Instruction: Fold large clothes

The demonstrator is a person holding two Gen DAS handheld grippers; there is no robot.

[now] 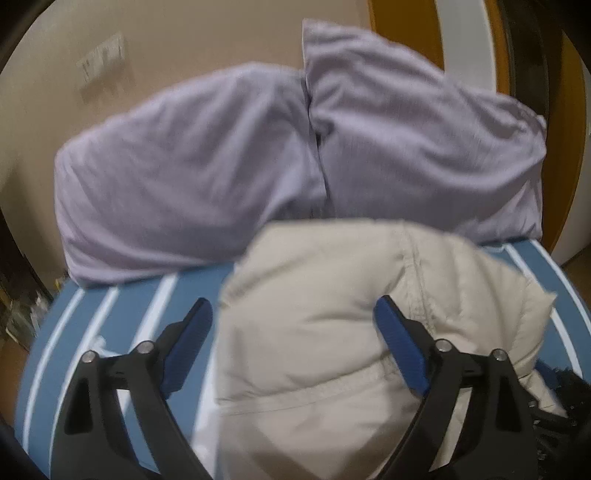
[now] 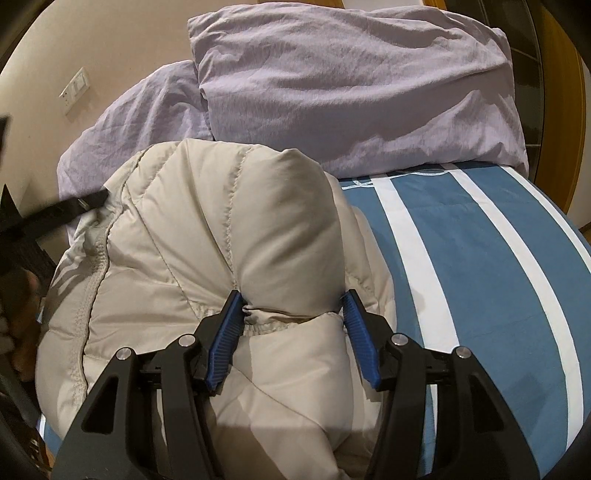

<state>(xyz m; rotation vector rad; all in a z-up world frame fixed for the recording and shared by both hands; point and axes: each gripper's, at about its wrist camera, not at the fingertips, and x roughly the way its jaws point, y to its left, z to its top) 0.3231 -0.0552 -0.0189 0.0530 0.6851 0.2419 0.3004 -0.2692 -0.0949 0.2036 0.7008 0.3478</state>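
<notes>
A beige quilted puffer jacket point(image 1: 325, 325) point(image 2: 177, 229) lies bunched on a bed with a blue and white striped cover point(image 1: 122, 314) point(image 2: 480, 258). In the left wrist view my left gripper point(image 1: 293, 302) stands wide open over the jacket's left part. Its right pad point(image 1: 400, 350) rests against the fabric and its left pad point(image 1: 188, 347) is off it, over the cover. In the right wrist view my right gripper point(image 2: 292, 295) is shut on a thick puffy fold of the jacket, which bulges out beyond both blue pads point(image 2: 225, 339). The jacket's zipper edge point(image 2: 92, 288) runs down its left side.
Two lilac pillows point(image 1: 184, 166) point(image 2: 351, 81) lean against the beige wall at the head of the bed, just behind the jacket. A switch plate point(image 2: 75, 92) is on the wall. Bare striped cover lies right of the jacket in the right wrist view. Orange woodwork point(image 1: 402, 29) stands behind.
</notes>
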